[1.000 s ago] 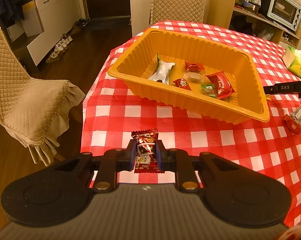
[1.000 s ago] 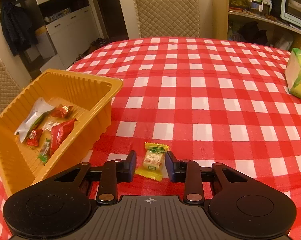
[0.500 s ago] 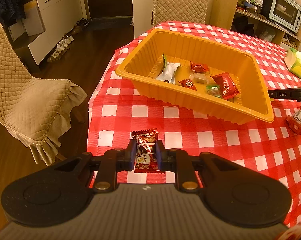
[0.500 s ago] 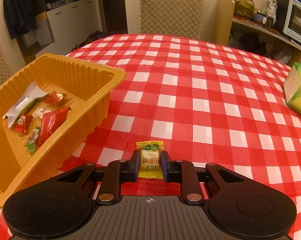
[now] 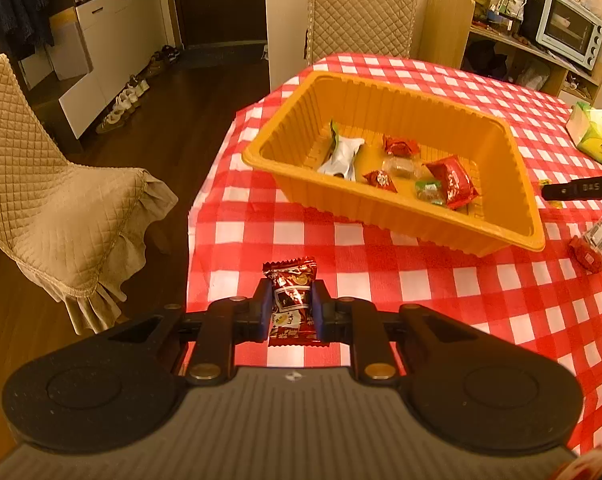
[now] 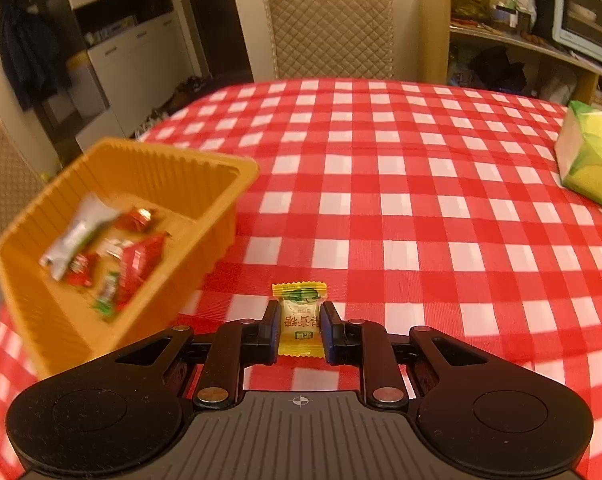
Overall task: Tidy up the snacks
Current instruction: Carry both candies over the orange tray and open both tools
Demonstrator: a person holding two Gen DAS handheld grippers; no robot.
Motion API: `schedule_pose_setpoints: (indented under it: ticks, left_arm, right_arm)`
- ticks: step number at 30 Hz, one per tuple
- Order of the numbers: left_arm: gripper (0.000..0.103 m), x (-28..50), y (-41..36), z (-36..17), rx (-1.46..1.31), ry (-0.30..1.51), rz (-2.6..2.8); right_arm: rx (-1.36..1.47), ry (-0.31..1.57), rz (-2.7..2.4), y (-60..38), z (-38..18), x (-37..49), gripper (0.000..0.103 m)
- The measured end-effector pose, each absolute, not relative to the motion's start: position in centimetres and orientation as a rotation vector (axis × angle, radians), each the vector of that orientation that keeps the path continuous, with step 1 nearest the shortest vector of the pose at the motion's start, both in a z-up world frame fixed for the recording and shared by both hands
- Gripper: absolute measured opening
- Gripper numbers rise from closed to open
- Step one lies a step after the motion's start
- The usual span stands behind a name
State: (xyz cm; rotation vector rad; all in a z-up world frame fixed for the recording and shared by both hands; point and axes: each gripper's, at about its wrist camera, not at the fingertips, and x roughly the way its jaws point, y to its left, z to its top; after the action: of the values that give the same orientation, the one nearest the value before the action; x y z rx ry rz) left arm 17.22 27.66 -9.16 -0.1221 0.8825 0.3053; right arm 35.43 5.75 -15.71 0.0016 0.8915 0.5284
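Both tools loaded with sweets

The left tool [image 5: 292, 307] grips a red sweet [image 5: 291, 300] between its pads, above the checked tabletop [image 5: 441, 292]. The right tool [image 6: 300, 325] has just closed and clamps a yellow sweet [image 6: 299, 320]. The orange tray [image 5: 453, 232] sits on the tabletop ahead of the left tool and holds several wrapped snacks. One red packet [image 5: 589, 248] lies on the tabletop just beside the tray

Warm amber indoor light tinted both views. Fisheye bent edges and darkened corners. Right view blurred the ribbed orange plastic tray [image 6: 205, 184]; left view stayed sharp.
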Motion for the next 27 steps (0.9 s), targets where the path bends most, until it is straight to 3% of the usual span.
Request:
schedule_pose_setpoints:
  ticks: [15,27]
  left_arm:
    - [0.019,22.0,27.7,-4.5,-0.012,0.759,0.215]
    - [0.019,30.1,26.8,-3.3,0.033,0.719,0.101]
  right_arm:
    - [0.116,0.803,0.64,6.6,-8.0,33.0,0.021]
    - [0.083,0.78,0.688,11.6,-7.1,35.9,0.021]
